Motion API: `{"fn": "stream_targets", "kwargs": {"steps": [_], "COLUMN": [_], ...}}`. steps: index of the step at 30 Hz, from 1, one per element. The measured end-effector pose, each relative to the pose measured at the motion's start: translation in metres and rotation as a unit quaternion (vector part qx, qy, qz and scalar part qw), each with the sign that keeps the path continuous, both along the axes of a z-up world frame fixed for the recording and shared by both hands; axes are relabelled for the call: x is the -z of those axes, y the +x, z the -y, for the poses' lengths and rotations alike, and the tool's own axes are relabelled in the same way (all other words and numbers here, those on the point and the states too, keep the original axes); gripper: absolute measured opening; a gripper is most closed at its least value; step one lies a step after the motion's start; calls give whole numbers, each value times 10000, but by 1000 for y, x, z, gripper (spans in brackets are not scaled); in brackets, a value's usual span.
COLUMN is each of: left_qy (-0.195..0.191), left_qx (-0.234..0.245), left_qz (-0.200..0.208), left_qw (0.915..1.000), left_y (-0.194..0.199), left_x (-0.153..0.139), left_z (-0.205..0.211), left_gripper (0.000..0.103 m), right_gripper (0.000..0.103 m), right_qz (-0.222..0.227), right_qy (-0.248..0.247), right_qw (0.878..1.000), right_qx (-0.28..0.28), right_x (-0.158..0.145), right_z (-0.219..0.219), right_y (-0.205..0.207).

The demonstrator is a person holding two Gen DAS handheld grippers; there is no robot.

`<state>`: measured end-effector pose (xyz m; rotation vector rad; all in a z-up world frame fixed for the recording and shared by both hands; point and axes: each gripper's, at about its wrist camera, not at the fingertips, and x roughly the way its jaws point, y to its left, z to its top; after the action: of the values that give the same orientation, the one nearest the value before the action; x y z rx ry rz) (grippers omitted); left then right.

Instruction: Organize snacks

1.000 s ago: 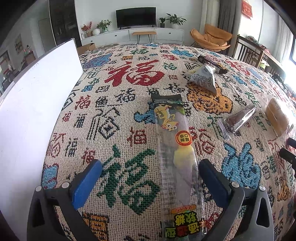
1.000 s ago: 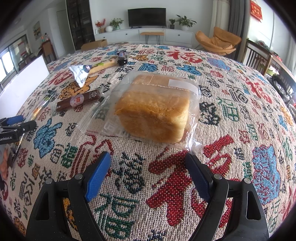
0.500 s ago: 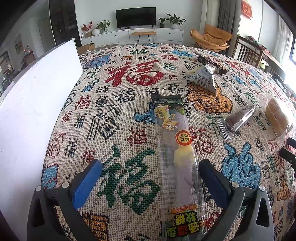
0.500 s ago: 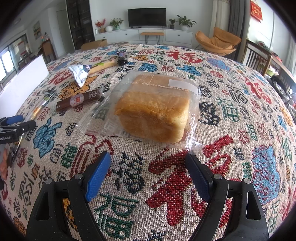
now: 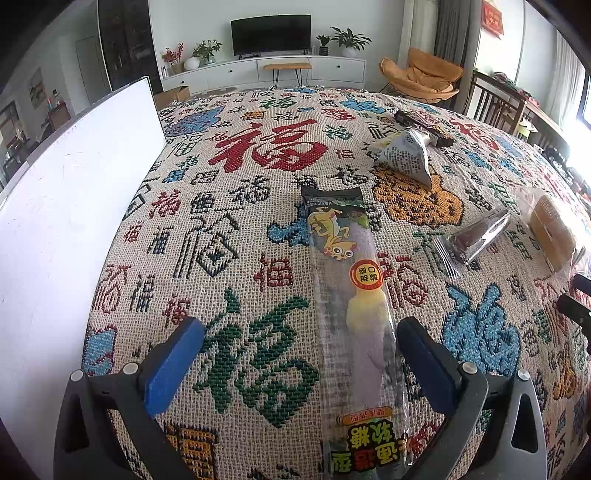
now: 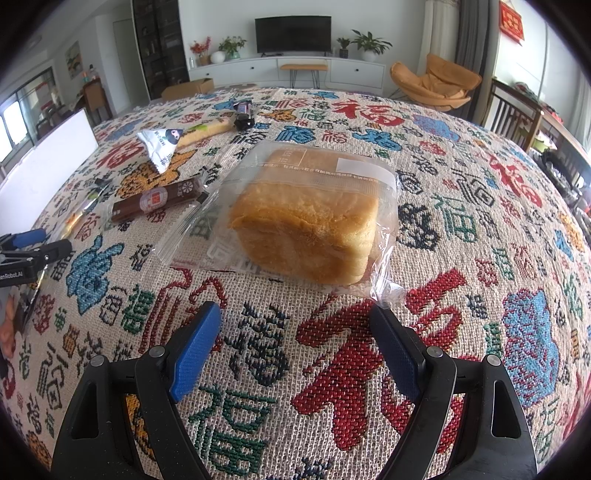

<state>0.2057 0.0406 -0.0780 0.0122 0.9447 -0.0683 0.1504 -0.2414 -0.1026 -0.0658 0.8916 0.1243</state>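
Change: none | left gripper (image 5: 299,354), right gripper (image 6: 295,345) unmoved, fingers apart

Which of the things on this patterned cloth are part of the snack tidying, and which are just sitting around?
Snacks to organize: long gummy candy pack, bagged bread, brown bar, triangular white packet, long biscuit bar.

Just there: white board, television, orange chair.

Coarse woven tablecloth (image 6: 480,229); glossy, probably plastic bread bag (image 6: 321,184).
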Motion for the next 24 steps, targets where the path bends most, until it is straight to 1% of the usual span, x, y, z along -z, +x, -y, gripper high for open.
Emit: {"fn": "stream_targets", "kwargs": {"steps": [3,4,6,8,9,10,11,13,14,15,17,18,19,21,23,24], "left_qy": [3,2,2,-1,-4,1,0,-1,-1,-1,-2,-2,-4,-9,-9,-10], "left_qx": [-7,-2,-1,0,-1,-4,-3,-1,-1,0,-1,0,1,5,9,10], "left_qz": [-4,-3,-2,-3,-2,-2,-2,-2,-2,-1,1,1,1,1,2,5], "left_qw": [10000,10000,10000,10000,10000,10000,10000,10000,10000,10000,10000,10000,10000,10000,10000,10000], "left_y": [0,0,0,1,0,1,1,1,0,1,1,1,1,1,1,0], "left_x": [0,0,0,0,0,0,0,0,0,0,0,0,0,0,0,0], "left_z": [0,0,0,0,0,1,0,0,0,1,0,0,0,0,1,1], "left_gripper": [103,103,103,103,103,103,103,103,103,103,103,103,103,103,103,103], "right_gripper": [84,84,84,84,84,84,84,84,84,84,82,82,82,82,82,82], "right_qz": [34,159,757,1191,1235,1208,1127,802,554,365,119,23,-62,-337,-723,-833], "right_qy": [-26,-34,45,118,68,-84,-336,-984,-1350,-1642,-2199,-2442,-2581,-2775,-3009,-3013], "right_qw": [10000,9998,9971,9921,9902,9878,9839,9676,9515,9357,9017,8881,8797,8691,8624,8638], "right_qx": [19,68,25,-372,-645,-980,-1343,-2184,-2710,-3102,-3721,-3894,-3994,-4081,-4006,-3951], "right_x": [-1,-4,-22,-45,-55,-65,-73,-82,-82,-79,-69,-62,-54,-36,-13,-3], "right_z": [0,1,2,-7,-15,-26,-41,-76,-96,-112,-139,-150,-158,-170,-176,-177], "right_y": [-1,-5,-24,-39,-38,-34,-26,-4,7,14,29,37,44,63,82,89]}}
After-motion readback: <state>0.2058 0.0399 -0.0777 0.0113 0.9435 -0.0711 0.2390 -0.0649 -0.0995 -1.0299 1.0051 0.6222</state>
